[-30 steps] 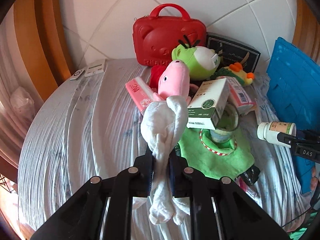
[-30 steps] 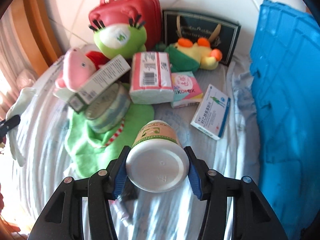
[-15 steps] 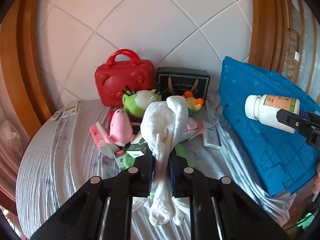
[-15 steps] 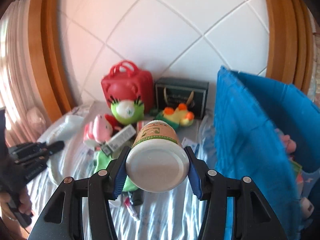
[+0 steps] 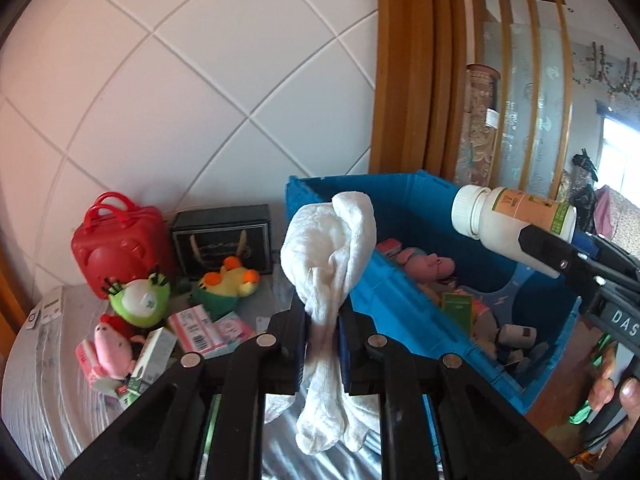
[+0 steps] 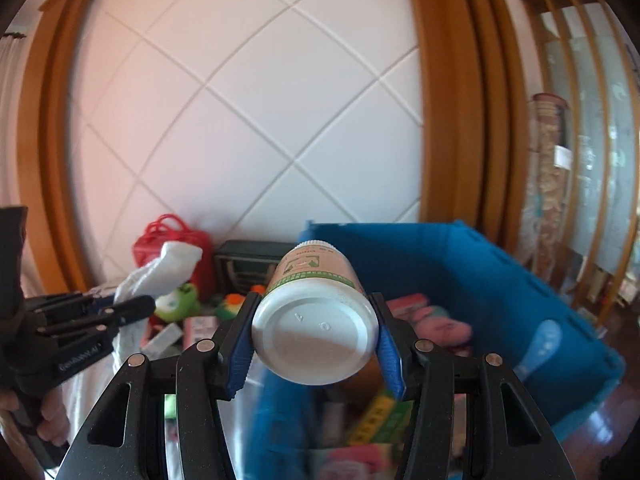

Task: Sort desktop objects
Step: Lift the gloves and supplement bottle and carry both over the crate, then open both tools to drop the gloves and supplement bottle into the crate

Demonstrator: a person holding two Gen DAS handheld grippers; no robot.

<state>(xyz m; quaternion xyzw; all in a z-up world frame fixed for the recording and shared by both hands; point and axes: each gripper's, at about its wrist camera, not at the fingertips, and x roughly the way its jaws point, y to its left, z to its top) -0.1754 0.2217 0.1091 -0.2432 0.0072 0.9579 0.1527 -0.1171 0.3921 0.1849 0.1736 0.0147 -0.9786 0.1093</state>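
White diagonal-tiled wall and wooden framing back a tabletop (image 5: pixel 48 376) draped in pale cloth, with a blue crate (image 5: pixel 400 312) standing at its right edge. Left gripper (image 5: pixel 322 336): fingers clenched on a white cloth (image 5: pixel 328 248), which bulges above them and hangs below, beside the crate's near wall. Right gripper (image 6: pixel 314 344): fingers grasping a white pill bottle (image 6: pixel 316 328) by its body, base toward the camera, capped end pointing over the crate's open top.

Step in hand, judged: carrying both items to the crate for release. Done well, each gripper should pass fully over the rim before opening; the bottle is best lowered close to the contents so it does not bounce or roll out, and the limp cloth must clear the wall so its tail does not drape outside.

Crate contents: a pink plush toy (image 5: pixel 430 264), a green box (image 5: pixel 456 308), small white containers (image 5: pixel 518 334) and other packets, partly hidden. Outside it, on the tabletop: a red case (image 5: pixel 116 240), a black box (image 5: pixel 222 240), plush toys and cartons.
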